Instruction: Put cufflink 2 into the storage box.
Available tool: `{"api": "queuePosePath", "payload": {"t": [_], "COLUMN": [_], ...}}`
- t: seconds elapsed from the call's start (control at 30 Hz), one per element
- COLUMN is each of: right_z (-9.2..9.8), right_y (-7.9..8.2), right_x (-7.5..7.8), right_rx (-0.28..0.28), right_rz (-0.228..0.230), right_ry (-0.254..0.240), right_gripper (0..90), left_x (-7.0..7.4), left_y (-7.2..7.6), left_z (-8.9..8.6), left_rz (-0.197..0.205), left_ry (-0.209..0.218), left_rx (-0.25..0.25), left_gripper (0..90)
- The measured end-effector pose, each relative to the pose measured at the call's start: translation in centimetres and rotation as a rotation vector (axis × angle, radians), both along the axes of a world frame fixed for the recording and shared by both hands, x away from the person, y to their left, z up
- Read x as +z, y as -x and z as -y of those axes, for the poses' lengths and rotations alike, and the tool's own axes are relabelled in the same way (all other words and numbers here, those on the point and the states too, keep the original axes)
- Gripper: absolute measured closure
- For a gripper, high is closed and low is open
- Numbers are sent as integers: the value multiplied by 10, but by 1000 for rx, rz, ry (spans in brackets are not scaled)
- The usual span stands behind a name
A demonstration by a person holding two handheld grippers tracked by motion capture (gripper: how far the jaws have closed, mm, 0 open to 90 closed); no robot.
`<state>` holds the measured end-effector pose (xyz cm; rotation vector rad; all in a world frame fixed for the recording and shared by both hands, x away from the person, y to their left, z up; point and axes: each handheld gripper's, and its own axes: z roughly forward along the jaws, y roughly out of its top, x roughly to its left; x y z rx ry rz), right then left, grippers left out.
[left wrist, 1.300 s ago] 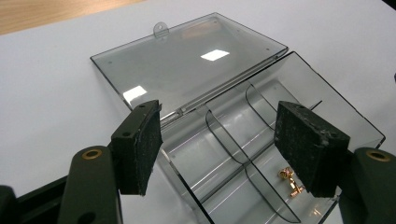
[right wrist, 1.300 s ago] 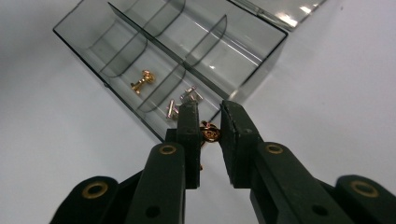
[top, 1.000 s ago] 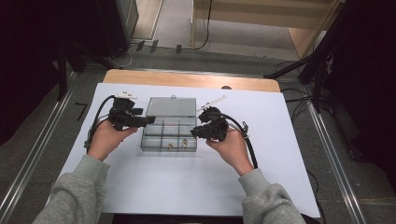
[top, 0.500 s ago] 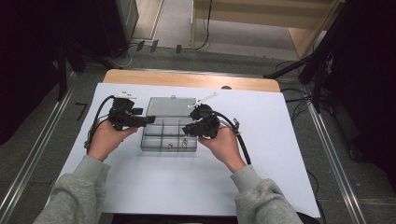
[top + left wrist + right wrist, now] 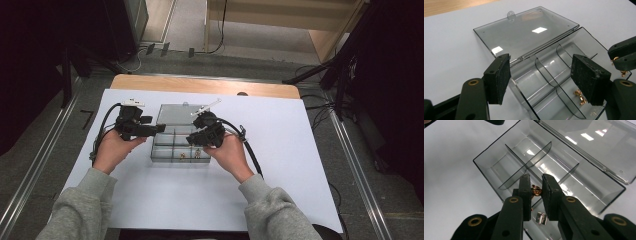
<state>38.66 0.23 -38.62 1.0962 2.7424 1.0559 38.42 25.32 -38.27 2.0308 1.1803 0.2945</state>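
High view. A clear compartment box [image 5: 175, 145] sits on the white sheet [image 5: 280, 165] covering the tabletop [image 5: 200, 85], its lid [image 5: 175, 114] folded back flat toward 12 o'clock. The left tool [image 5: 159, 128] comes in from 9 o'clock at the box's left wall. The right tool [image 5: 192, 141] comes in from 3 o'clock over the near row of compartments. Small gold pieces lie in the near row, at about 6 o'clock of the box. Grey sleeves enter from the bottom edge.

Left gripper view. The left tool [image 5: 541, 77] stands released, its jaws wide apart with nothing pressed between the pads. The box's left wall and curved dividers lie between and beyond the jaws. A gold clasp [image 5: 580, 96] rests on the compartment floor at 4 o'clock, beside the right pad. The right tool shows at 3 o'clock, a gold bit at its tip. The open lid lies at 12 o'clock.

Right gripper view. The right tool [image 5: 536, 186] is clenched narrow on a gold earring [image 5: 536, 190] held between its pads, above a near compartment. A small silver clip [image 5: 541, 218] lies on the box floor below, at 6 o'clock. Compartments toward 10 o'clock hold nothing.
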Motion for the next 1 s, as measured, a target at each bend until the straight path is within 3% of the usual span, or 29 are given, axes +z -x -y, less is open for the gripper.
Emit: {"api": "queuePosePath", "payload": {"t": [0.47, 1.0], "right_z": [-18, -31], "right_y": [0, -1], "right_x": [-13, -38], "right_rx": [29, 53], "right_rz": [5, -33], "right_ry": [10, 51], "right_gripper": [797, 796], "left_x": [-1, -1], "left_y": [1, 0], "left_z": [1, -1], "left_rz": [3, 1], "left_ry": [-3, 0], "left_rx": [-5, 5], "left_gripper": [331, 331]}}
